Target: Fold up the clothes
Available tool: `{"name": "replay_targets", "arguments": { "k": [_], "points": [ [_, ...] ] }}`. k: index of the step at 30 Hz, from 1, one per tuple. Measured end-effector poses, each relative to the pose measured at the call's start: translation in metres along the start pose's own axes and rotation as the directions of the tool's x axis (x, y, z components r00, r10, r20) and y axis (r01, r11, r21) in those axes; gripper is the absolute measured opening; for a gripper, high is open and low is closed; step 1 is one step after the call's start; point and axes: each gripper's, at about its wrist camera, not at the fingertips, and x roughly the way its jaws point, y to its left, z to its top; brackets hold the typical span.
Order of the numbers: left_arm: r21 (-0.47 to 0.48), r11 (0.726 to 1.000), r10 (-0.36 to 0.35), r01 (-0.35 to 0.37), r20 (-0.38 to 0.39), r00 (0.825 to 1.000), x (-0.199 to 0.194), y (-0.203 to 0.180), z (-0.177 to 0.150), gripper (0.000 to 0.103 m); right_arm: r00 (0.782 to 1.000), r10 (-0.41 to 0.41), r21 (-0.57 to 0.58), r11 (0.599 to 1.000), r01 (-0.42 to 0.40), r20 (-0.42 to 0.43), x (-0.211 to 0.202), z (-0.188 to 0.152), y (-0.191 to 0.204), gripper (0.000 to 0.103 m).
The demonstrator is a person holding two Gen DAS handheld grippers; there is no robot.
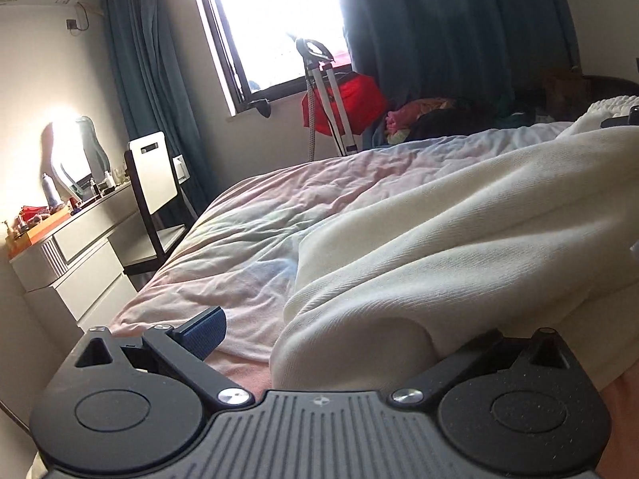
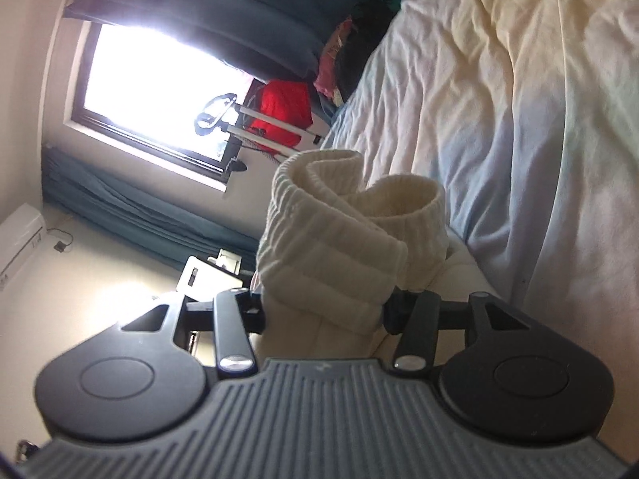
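A cream knit garment (image 1: pixel 419 239) lies bunched on the bed. My left gripper (image 1: pixel 319 343) sits low at its near edge with the jaws spread wide; the left fingertip (image 1: pixel 205 333) shows bare, and the right finger is hidden under the cloth. Whether cloth is pinched there cannot be told. In the right wrist view, which is rolled sideways, my right gripper (image 2: pixel 323 311) is shut on the ribbed cream hem (image 2: pixel 331 247) of the garment and holds it lifted off the bed, the ribbed band curling above the fingers.
The bed has a pale, wrinkled pink-and-blue sheet (image 1: pixel 247 223). A white dresser (image 1: pixel 76 255) with clutter and a chair (image 1: pixel 153 195) stand left of the bed. A window (image 1: pixel 275 20), teal curtains, a garment steamer with a red cloth (image 1: pixel 343 103) and a clothes pile (image 1: pixel 419 115) are beyond.
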Motion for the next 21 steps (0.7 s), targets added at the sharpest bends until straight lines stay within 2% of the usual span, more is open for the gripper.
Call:
{"name": "replay_targets", "arguments": {
  "k": [1, 4, 6, 8, 10, 12, 13, 14, 15, 16, 17, 19, 20, 21],
  "points": [
    [-0.013, 1.0, -0.002, 0.002, -0.007, 1.0, 0.003, 0.003, 0.001, 0.103, 0.999, 0.01, 0.024, 1.0, -0.009, -0.031, 0.006, 0.003, -0.001, 0.052],
    [-0.071, 0.997, -0.016, 0.015, -0.016, 1.0, 0.008, 0.016, 0.005, 0.103, 0.993, 0.107, -0.124, 0.986, -0.113, -0.053, 0.015, 0.007, 0.033, 0.051],
    [-0.119, 0.993, -0.025, 0.024, -0.013, 1.0, 0.009, 0.024, 0.008, 0.103, 0.977, 0.201, -0.241, 0.947, -0.212, -0.071, 0.014, 0.006, 0.058, 0.051],
    [-0.141, 0.989, -0.053, 0.049, -0.025, 0.998, 0.011, 0.028, 0.007, 0.103, 0.958, 0.273, -0.357, 0.889, -0.286, -0.089, 0.007, 0.0, 0.076, 0.051],
    [-0.121, 0.991, -0.064, 0.058, -0.048, 0.997, 0.015, 0.025, 0.006, 0.103, 0.981, 0.185, -0.372, 0.908, -0.191, -0.05, -0.002, -0.003, 0.064, 0.051],
    [-0.109, 0.992, -0.079, 0.071, -0.075, 0.994, 0.02, 0.023, 0.004, 0.103, 0.995, 0.095, -0.382, 0.92, -0.092, -0.01, -0.012, -0.007, 0.051, 0.052],
    [-0.112, 0.99, -0.095, 0.084, -0.092, 0.991, 0.022, 0.022, 0.004, 0.103, 1.0, 0.007, -0.32, 0.947, -0.006, 0.002, -0.012, -0.006, 0.034, 0.052],
    [-0.109, 0.99, -0.106, 0.094, -0.103, 0.989, 0.024, 0.021, 0.003, 0.103, 0.996, -0.091, -0.221, 0.971, 0.085, -0.015, -0.011, -0.004, 0.011, 0.052],
    [-0.103, 0.989, -0.115, 0.103, -0.113, 0.987, 0.027, 0.019, 0.001, 0.103, 0.982, -0.186, -0.121, 0.976, 0.18, -0.042, -0.01, -0.002, -0.012, 0.057],
    [-0.092, 0.99, -0.114, 0.104, -0.119, 0.986, 0.028, 0.017, 0.0, 0.103, 0.972, -0.225, -0.008, 0.974, 0.225, -0.074, -0.012, -0.002, -0.032, 0.061],
    [-0.086, 0.991, -0.115, 0.105, -0.124, 0.986, 0.028, 0.017, -0.001, 0.103, 0.973, -0.214, 0.087, 0.971, 0.222, -0.09, -0.016, -0.002, -0.048, 0.06],
    [-0.096, 0.989, -0.124, 0.112, -0.136, 0.983, 0.03, 0.019, -0.002, 0.103, 0.976, -0.194, 0.118, 0.972, 0.204, -0.096, -0.02, 0.001, -0.051, 0.063],
    [-0.116, 0.986, -0.133, 0.117, -0.143, 0.981, 0.032, 0.022, -0.002, 0.103, 0.971, -0.215, 0.087, 0.971, 0.224, -0.1, -0.019, 0.002, -0.044, 0.069],
    [-0.136, 0.983, -0.141, 0.121, -0.15, 0.979, 0.034, 0.025, -0.002, 0.103, 0.966, -0.241, 0.05, 0.968, 0.247, -0.098, -0.019, 0.002, -0.039, 0.084]
  ]
}}
